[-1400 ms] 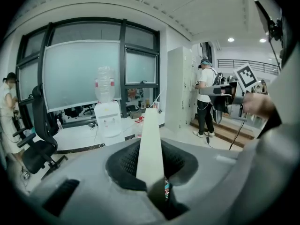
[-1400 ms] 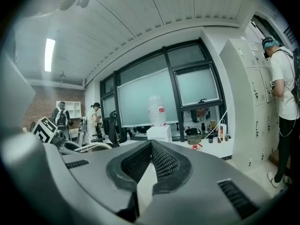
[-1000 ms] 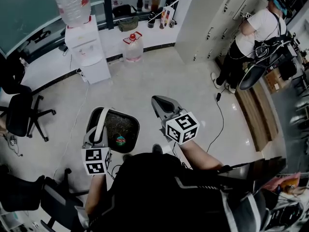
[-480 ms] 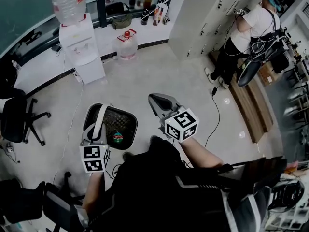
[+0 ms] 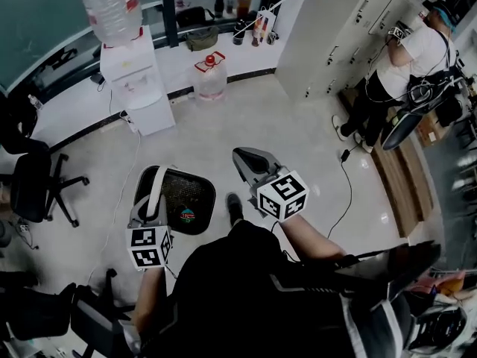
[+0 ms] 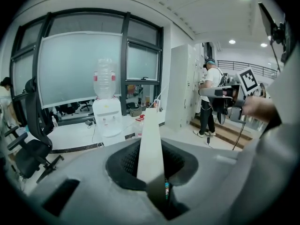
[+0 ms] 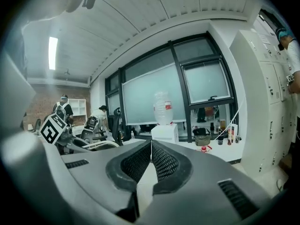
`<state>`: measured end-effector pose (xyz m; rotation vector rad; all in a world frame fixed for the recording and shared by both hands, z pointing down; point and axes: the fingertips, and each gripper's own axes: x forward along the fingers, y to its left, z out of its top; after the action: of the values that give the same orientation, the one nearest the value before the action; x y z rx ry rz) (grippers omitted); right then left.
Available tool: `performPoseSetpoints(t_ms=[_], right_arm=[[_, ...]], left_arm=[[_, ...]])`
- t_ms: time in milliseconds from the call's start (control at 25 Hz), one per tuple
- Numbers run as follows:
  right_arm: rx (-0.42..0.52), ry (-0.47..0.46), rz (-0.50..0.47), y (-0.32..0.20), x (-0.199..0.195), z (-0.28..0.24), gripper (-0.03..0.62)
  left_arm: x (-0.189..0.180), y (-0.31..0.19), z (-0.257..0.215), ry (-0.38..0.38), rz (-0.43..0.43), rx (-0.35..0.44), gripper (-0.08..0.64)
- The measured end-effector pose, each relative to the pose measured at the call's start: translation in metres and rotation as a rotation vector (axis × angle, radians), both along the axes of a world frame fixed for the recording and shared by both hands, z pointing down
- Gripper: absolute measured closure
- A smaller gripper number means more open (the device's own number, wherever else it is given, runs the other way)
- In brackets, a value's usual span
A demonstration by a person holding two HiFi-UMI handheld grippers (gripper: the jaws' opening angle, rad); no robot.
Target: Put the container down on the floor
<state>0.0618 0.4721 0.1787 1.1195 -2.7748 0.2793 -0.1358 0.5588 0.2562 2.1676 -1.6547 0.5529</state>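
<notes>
In the head view the container [image 5: 186, 192], a black mesh bin with a pale rim, hangs just in front of my legs, above the light floor. A small item with a green and red label [image 5: 186, 216] lies inside it. My left gripper [image 5: 156, 174] is shut on the bin's left rim. In the left gripper view that rim [image 6: 150, 135] shows as a pale strip pinched edge-on between the dark pads. My right gripper [image 5: 244, 156] hovers to the right of the bin, shut and holding nothing, and in its own view its pads [image 7: 151, 146] meet at the tip. My shoe [image 5: 233, 203] is beside the bin.
A water dispenser [image 5: 138, 80] and a spare jug [image 5: 211, 77] stand along the far wall. Black office chairs [image 5: 37, 185] are at the left. White lockers [image 5: 335, 28], a person [image 5: 406, 66], a wooden step [image 5: 399, 170] and a floor cable [image 5: 346, 192] are on the right.
The view has shifted slightly and my foot has stepped forward beside the bin. Both grippers and the held bin keep about the same places.
</notes>
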Motion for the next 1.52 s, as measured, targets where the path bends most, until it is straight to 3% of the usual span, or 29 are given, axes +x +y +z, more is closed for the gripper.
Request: performPoseSetpoints(t_ms=[320,920,1240,1520], right_arm=[[0.009,0.003,-0.044,-0.098,0.011,-0.003,0.583],[-0.031,-0.002,-0.059,-0.23,0.068,0.011,0.583],[-0.038,-0.024,-0.07,-0.269,0.092,0.014,0.583],[-0.049,-0.02,-0.084,-0.289,0.081,0.022,0.583]], left_arm=[[0.009,-0.084,0.001,0.016,-0.049,-0.027,0.502],[0.063,-0.214,-0.004,0.004,-0.077,-0.045,0.502],[0.087,-0.258,-0.004,0.013,-0.078,-0.05,0.502],[0.096,-0.296,0.004,0.022,-0.022,-0.056,0.502]])
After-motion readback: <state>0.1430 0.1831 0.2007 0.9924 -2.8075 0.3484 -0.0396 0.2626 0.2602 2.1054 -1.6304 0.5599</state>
